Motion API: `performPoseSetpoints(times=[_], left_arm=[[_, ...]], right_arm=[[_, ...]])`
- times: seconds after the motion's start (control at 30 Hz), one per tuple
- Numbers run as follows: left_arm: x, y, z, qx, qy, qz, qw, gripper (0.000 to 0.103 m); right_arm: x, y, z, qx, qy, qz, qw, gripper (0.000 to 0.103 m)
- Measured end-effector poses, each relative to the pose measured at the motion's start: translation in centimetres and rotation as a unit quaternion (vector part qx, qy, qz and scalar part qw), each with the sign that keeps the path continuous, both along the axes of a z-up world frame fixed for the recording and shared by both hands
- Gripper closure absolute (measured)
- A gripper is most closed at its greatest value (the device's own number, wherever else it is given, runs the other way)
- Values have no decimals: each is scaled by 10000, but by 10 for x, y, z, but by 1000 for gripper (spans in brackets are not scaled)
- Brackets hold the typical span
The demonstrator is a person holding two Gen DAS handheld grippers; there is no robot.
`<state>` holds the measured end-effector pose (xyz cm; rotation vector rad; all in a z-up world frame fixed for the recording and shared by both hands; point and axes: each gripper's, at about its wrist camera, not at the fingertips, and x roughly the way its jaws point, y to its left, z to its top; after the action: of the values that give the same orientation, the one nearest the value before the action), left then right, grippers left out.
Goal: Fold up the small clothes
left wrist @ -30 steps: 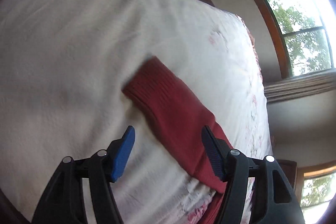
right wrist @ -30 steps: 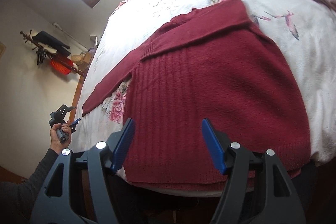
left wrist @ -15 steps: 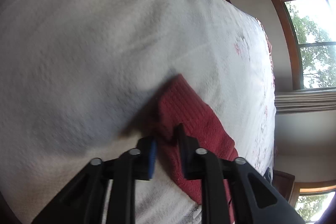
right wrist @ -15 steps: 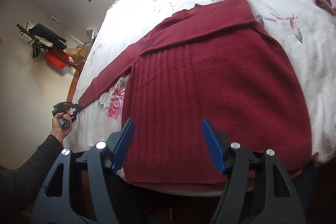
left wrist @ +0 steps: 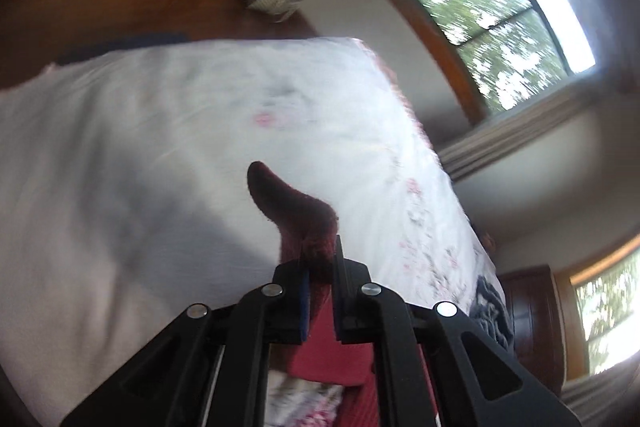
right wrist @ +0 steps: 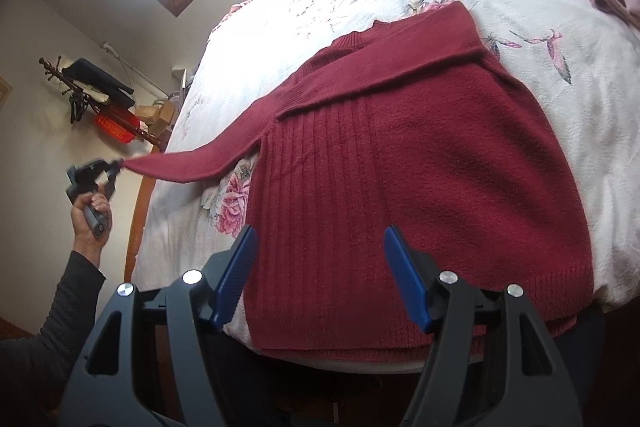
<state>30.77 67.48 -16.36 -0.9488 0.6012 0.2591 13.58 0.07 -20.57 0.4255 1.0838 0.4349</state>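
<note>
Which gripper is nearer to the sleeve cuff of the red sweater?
Left. The left gripper is shut on the sleeve cuff; the right gripper hovers open over the sweater's hem.

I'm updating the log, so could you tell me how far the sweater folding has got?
Done: one sleeve already lies folded across the chest of the red sweater. In hand: the left gripper is shut on the other sleeve's cuff, lifted off the bed. Left: laying it over and folding the body; the right gripper hangs open.
</note>
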Motion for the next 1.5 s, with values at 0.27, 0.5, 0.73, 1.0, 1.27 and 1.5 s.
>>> performPoseSetpoints(times=[0.27, 0.5, 0.73, 1.0, 1.27, 1.5], left_arm=[[90, -119, 53, 837, -110, -1255, 9885, 95], [138, -225, 34, 1256, 47, -2182, 9678, 95], [184, -312, -34, 1443, 588, -2956, 9425, 95], [210, -398, -119, 1659, 1269, -3770, 9024, 95], [173, -370, -157, 1129, 1655, -3700, 9072, 46], [51, -329, -153, 754, 1543, -3268, 9294, 38]], right_arm=[[-6, -20, 5, 126, -91, -185, 9997, 37], [-5, -41, -6, 190, -8, -351, 9992, 37], [9, -60, -21, 258, 119, -530, 9982, 36], [31, -71, -36, 221, 220, -618, 9976, 35], [108, -51, -53, 746, 749, -198, 9942, 23], [243, 3, -91, 1704, 1342, 167, 9760, 28]])
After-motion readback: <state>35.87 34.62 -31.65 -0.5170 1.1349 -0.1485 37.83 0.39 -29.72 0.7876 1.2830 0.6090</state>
